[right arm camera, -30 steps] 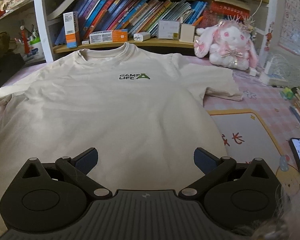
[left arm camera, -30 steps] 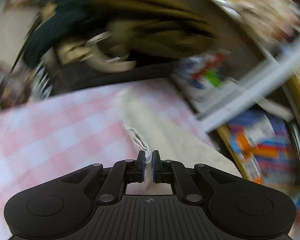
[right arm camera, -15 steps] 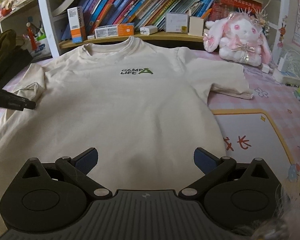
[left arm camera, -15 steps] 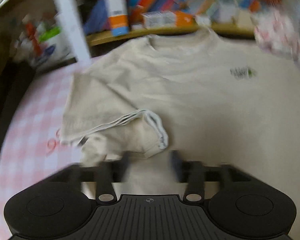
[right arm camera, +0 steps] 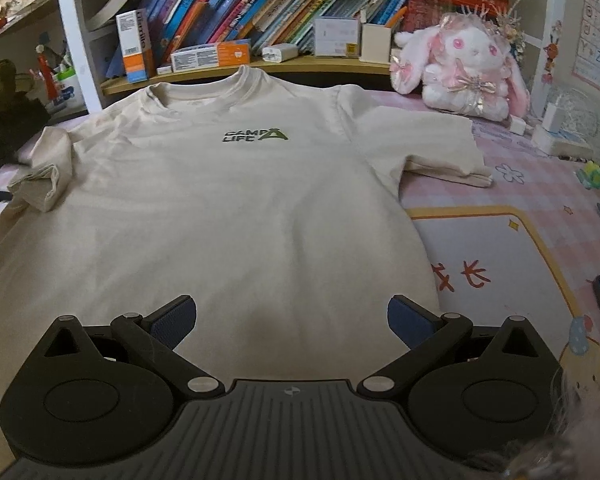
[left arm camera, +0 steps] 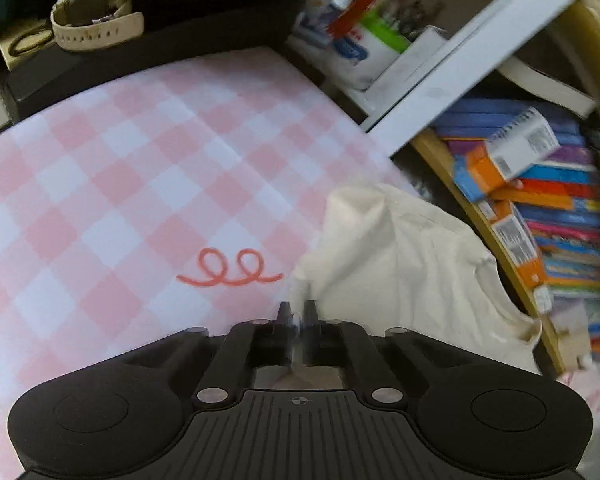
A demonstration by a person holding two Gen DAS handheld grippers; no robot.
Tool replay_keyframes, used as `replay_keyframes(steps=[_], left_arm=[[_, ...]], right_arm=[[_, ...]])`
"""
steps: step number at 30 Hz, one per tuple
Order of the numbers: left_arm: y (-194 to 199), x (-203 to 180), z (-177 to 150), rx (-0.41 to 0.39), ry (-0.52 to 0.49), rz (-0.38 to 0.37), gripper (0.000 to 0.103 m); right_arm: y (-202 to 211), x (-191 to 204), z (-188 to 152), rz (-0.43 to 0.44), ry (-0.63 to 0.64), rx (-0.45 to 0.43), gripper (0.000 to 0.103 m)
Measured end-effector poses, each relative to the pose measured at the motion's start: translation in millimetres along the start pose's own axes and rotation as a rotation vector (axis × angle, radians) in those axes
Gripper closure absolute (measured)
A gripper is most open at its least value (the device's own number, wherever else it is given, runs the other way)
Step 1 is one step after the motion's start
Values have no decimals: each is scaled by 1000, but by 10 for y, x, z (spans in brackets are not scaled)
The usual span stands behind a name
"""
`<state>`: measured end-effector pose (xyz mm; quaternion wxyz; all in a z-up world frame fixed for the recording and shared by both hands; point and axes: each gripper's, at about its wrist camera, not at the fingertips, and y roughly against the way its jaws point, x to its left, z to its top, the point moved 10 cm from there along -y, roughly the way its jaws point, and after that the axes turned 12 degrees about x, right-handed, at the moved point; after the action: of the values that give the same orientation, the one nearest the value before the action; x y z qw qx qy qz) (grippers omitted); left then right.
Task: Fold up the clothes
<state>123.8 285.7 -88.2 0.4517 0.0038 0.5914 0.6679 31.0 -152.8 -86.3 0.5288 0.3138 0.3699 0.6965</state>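
T-shirt lies face-up on the pink checked tablecloth, spreading-out stage I'd guess. Left gripper just snapped closed, pinching its bunched left sleeve; right gripper hovers wide open over the hem. Sleeve probably needs tugging flat next.

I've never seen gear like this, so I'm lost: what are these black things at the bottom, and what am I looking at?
No robot: a person holds tongs in each hand, each with a camera looking along its fingers. One picture is from the left tongs, which have just closed, pinching a cream T-shirt's sleeve edge over a pink checked cloth. The other is from the right tongs, open and empty, above the spread-out T-shirt. A plush rabbit sits behind.
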Motion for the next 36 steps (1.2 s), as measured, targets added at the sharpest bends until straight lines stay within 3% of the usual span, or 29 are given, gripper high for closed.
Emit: replay_keyframes(steps=[1, 3, 4, 5, 6, 7, 10, 14, 17, 19, 22, 25, 29, 31, 33, 34, 36], left_arm=[[35, -153, 58, -36, -23, -13, 101], [76, -780, 52, -76, -161, -119, 100], [11, -1114, -34, -35, -248, -190, 94], [-47, -1416, -123, 7, -333, -254, 82], [-99, -1595, -199, 54, -407, -282, 77], [-137, -1735, -263, 92, -470, -304, 71], [-60, -1562, -211, 56, -473, -260, 54], [-27, -1056, -225, 38, -484, -88, 55], [-39, -700, -296, 18, -548, 70, 55], [-52, -525, -279, 4, -547, 131, 55], [-102, -400, -40, -4, -479, 122, 55], [-260, -597, 297, -14, -432, 31, 55], [-672, -641, 562, 43, -445, 98, 58], [-772, -633, 583, 64, -448, 85, 61], [-871, -626, 600, 90, -453, 69, 103], [-911, -634, 599, 116, -469, 48, 102], [-928, -635, 737, 67, -531, 106, 102]], right_arm=[[4, -14, -4, -4, -6, -1, 0], [10, -51, -16, -14, -21, 1, 0], [0, -62, -26, -17, -29, 7, 0], [-12, -73, -36, -20, -37, 13, 0], [-32, -78, -40, -21, -46, 22, 0], [-35, -66, -28, -19, -46, 21, 0], [-21, -22, 0, -15, -32, 9, 0], [-8, 3, -42, -8, -16, 9, 0], [-26, -24, -41, -8, -36, 12, 0], [-29, -33, -28, -9, -42, 9, 0], [-36, -4, -24, -7, -23, 14, 0], [-23, 39, -26, -12, 16, 17, 0], [-3, 58, -81, -38, 50, 32, 0], [-6, 57, -126, -56, 55, 48, 0], [4, 49, -155, -69, 53, 55, 0], [8, 49, -161, -73, 48, 56, 0], [8, 50, -176, -79, 40, 61, 0]])
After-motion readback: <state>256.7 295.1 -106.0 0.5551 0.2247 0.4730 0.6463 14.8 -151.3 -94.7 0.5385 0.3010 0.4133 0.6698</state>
